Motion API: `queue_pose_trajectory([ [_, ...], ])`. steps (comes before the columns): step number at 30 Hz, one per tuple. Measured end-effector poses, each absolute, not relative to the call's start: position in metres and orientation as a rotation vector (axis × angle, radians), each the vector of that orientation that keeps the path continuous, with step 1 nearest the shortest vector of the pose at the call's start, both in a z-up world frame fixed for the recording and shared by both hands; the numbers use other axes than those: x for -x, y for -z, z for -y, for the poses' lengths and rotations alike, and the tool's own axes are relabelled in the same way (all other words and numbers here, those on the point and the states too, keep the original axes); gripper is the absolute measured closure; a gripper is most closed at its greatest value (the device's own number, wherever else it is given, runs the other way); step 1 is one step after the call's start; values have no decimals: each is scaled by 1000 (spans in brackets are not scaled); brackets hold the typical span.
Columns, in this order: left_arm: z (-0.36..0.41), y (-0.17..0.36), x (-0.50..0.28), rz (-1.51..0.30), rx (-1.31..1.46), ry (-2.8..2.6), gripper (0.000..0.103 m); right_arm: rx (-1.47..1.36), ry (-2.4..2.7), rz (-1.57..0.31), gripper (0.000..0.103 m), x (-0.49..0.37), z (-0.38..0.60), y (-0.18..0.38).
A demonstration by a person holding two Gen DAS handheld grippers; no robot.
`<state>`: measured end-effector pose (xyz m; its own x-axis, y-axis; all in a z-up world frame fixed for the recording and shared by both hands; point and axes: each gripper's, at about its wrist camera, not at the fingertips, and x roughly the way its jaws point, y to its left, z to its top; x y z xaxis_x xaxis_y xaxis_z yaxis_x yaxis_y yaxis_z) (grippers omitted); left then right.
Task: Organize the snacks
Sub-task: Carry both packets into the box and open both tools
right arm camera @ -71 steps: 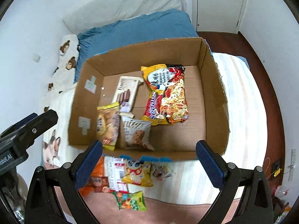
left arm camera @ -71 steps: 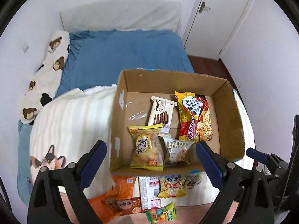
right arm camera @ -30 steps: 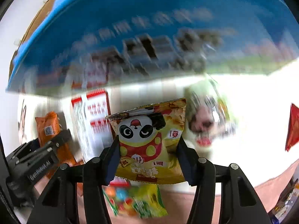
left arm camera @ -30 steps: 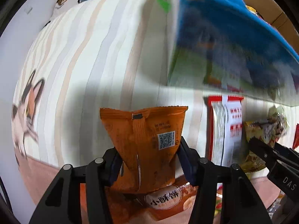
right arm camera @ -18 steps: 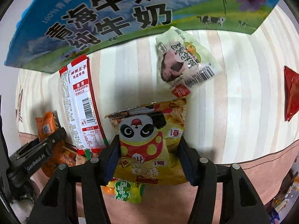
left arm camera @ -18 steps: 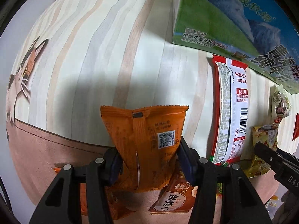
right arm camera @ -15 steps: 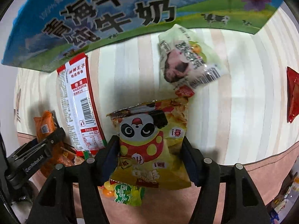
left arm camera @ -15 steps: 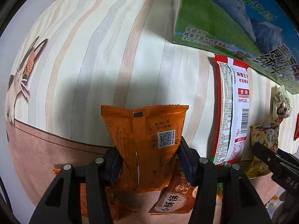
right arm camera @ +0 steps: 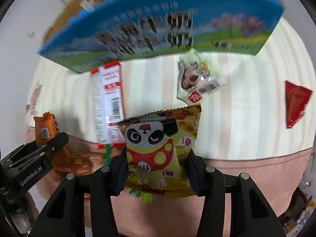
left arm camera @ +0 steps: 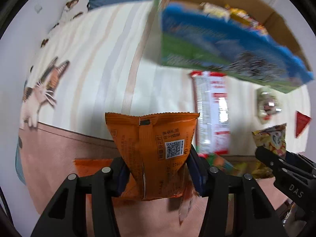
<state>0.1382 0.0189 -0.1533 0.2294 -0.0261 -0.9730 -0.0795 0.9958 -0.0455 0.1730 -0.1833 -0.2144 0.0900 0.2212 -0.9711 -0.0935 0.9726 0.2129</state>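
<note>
Pink fabric edge point(left arm camera: 65, 152) nearest, then a cream striped blanket point(left arm camera: 94, 63) with a cat print point(left arm camera: 42, 90); white wall beyond. Left gripper point(left arm camera: 157, 169) clamps an orange snack packet point(left arm camera: 152, 144), QR code facing the camera. Right gripper point(right arm camera: 156, 171) clamps a yellow panda snack bag point(right arm camera: 162, 148). Farther on the blanket: a red-and-white long packet point(right arm camera: 109, 100), a pale green packet point(right arm camera: 195, 79). Only the right view shows the whole red packet point(right arm camera: 295, 103) at far right. Left view alone shows snacks inside the cardboard box point(left arm camera: 227, 37), whose blurred blue-green side blocks the far scene; bear-print pillow point(left arm camera: 73, 7) far left.
</note>
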Motion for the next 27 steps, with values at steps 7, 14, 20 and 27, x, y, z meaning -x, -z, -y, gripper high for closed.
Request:
queue_pose_trajectory([
  [7, -11, 99, -112, -1240, 96, 32, 53, -103, -290, -1338, 50, -151, 192, 144],
  [14, -2, 62, -120, -1155, 100, 88, 53, -125, -312, -1245, 50, -141, 217, 73],
  [20, 5, 34, -122, -1104, 106, 120, 53, -147, -326, -1189, 50, -142, 227, 42],
  [27, 13, 9, -149, -1063, 120, 158, 53, -207, -339, -1142, 50, -165, 240, 15],
])
